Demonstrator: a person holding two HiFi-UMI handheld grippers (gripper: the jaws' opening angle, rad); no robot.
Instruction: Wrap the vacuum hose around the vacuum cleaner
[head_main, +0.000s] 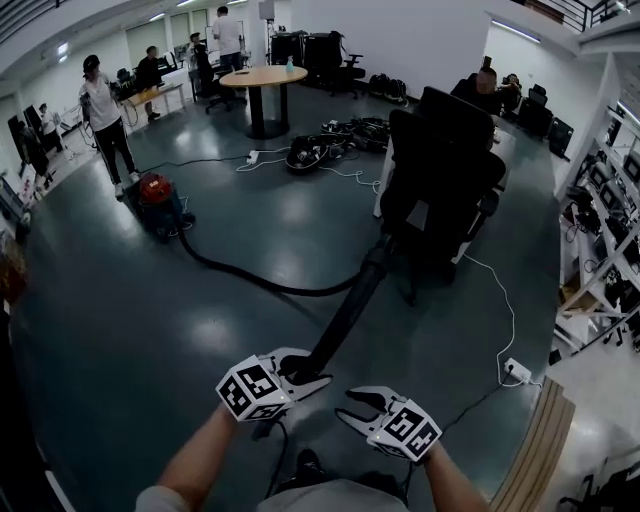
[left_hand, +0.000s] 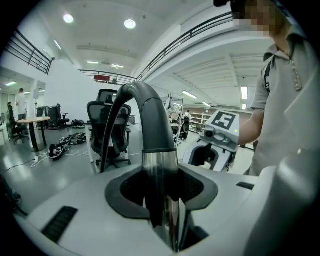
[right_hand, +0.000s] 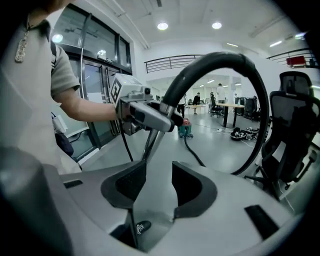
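My left tongs (left_hand: 162, 187) pinch the metal tube (left_hand: 160, 165); my right tongs (right_hand: 155, 187) are spread and empty. If I pull hard, the hose (head_main: 250, 278) could snag the chair (head_main: 440, 180) or topple the far vacuum cleaner (head_main: 155, 195).

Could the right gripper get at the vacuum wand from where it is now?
Probably yes: the right gripper is open and empty, close beside the left gripper, which clamps the wand; nothing stands between them.

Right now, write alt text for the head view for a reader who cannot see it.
The left gripper clamps the vacuum wand, whose black hose snakes across the floor to a red vacuum cleaner. The right gripper hangs open and empty beside it; a black office chair stands ahead.
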